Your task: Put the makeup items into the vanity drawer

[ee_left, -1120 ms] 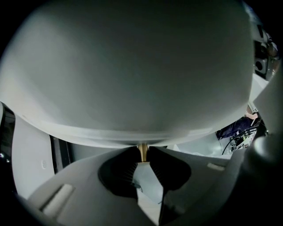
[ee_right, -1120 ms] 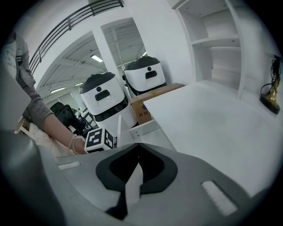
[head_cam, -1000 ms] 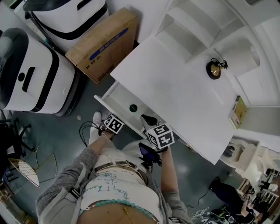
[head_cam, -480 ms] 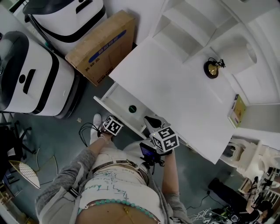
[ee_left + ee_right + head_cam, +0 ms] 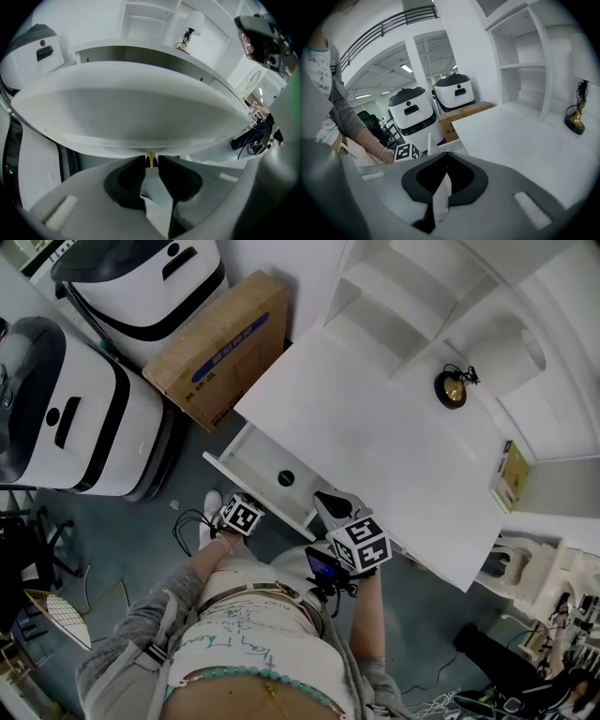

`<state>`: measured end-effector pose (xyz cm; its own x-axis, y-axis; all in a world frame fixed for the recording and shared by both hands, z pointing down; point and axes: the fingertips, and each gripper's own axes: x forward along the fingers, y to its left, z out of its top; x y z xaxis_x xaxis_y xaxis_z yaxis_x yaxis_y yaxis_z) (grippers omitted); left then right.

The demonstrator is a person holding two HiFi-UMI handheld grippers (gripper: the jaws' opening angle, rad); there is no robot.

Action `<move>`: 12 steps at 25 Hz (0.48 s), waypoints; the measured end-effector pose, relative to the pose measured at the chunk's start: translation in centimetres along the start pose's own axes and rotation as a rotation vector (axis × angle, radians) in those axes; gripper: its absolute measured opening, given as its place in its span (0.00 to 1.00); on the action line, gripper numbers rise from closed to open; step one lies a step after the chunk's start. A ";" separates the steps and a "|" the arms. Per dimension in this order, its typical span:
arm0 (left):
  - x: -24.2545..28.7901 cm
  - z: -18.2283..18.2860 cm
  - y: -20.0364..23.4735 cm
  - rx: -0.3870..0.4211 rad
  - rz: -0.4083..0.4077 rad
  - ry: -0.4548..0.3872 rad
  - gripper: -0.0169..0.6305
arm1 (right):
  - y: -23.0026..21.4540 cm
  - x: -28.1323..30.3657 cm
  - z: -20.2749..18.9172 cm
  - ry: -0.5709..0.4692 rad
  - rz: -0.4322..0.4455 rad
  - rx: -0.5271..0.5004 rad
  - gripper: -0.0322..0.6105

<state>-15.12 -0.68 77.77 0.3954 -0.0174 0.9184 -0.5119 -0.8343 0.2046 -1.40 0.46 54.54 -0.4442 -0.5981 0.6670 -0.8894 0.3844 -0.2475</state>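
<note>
- Your left gripper [image 5: 242,514] is clamped on a small tan knob [image 5: 150,158] at the front of the open vanity drawer [image 5: 261,457].
- A round green item [image 5: 286,478] lies inside that drawer, alone on its white floor.
- Your right gripper [image 5: 446,154] has its jaws pressed together on nothing. It hangs at the front edge of the vanity top [image 5: 375,437], just beside the drawer.
- A yellowish box [image 5: 511,476] sits at the top's right edge, well apart from a black-and-gold ornament [image 5: 453,388].

The counter [image 5: 394,446] and drawer [image 5: 253,461] are smooth matt white; the knob [image 5: 150,159] looks brassy metal; the box [image 5: 220,348] is plain brown cardboard.
</note>
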 end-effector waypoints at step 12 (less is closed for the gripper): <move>0.6 0.0 -0.2 0.054 0.006 0.033 0.16 | -0.7 -3.8 1.2 -0.107 -0.076 0.066 0.10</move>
<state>-14.77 -0.57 78.31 0.3668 -0.0049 0.9303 -0.4717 -0.8629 0.1814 0.78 1.63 51.32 -0.3810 -0.6970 0.6075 -0.9246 0.2898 -0.2474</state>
